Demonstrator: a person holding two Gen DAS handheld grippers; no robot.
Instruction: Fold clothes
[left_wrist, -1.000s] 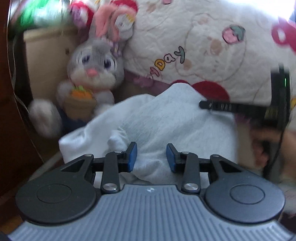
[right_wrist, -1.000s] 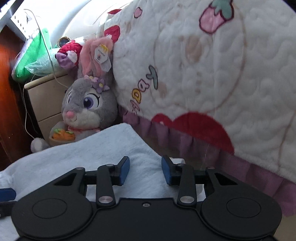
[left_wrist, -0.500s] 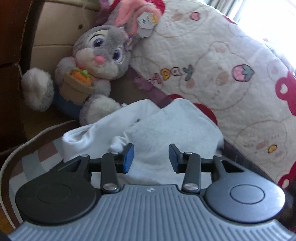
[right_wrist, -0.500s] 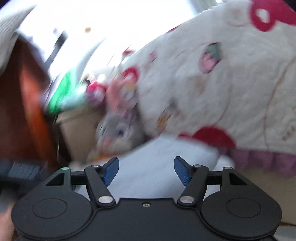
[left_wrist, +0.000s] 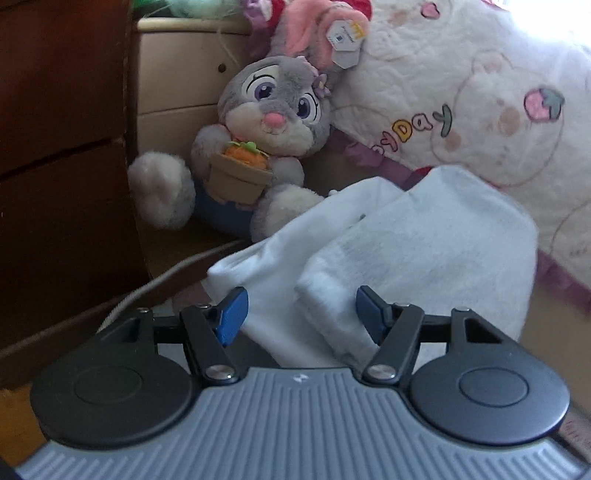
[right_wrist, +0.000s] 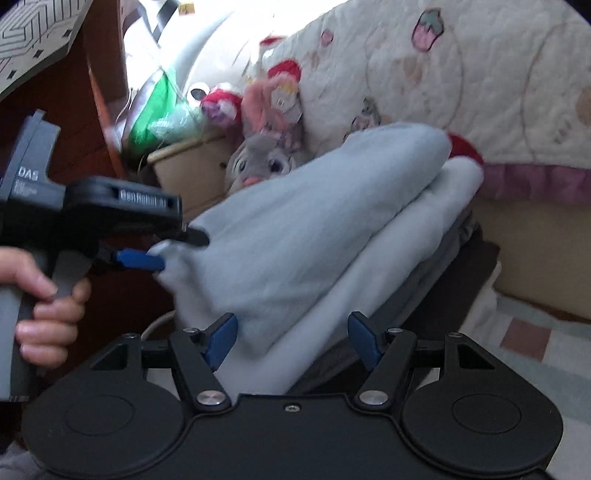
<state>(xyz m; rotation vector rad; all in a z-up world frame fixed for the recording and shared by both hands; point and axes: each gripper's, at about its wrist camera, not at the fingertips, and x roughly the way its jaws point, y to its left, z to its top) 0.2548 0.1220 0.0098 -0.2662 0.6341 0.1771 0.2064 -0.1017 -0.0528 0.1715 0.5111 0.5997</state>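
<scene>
A folded white garment (left_wrist: 424, 251) lies in a soft heap in front of the quilt. My left gripper (left_wrist: 301, 314) is at its near left corner; its jaws are opening, and the cloth lies between the blue pads without being pressed. In the right wrist view the same garment (right_wrist: 314, 229) looks pale blue-white and rests on a darker grey layer (right_wrist: 454, 236). My right gripper (right_wrist: 293, 339) stands open with the garment's near edge between its pads. A hand (right_wrist: 44, 295) holds the left gripper (right_wrist: 170, 247) at the garment's left corner.
A grey plush rabbit (left_wrist: 273, 110) sits behind the garment against a beige drawer unit (left_wrist: 173, 74). A strawberry-print quilt (left_wrist: 461, 92) fills the right. Dark wooden furniture (left_wrist: 55, 147) stands at the left. A white cable (left_wrist: 177, 269) and a patterned rug (right_wrist: 528, 332) lie on the floor.
Both grippers' jaws have spread wider. The right gripper swung quickly back and sideways, and now looks along the garment with the left gripper in its view. The left gripper shifted slightly.
</scene>
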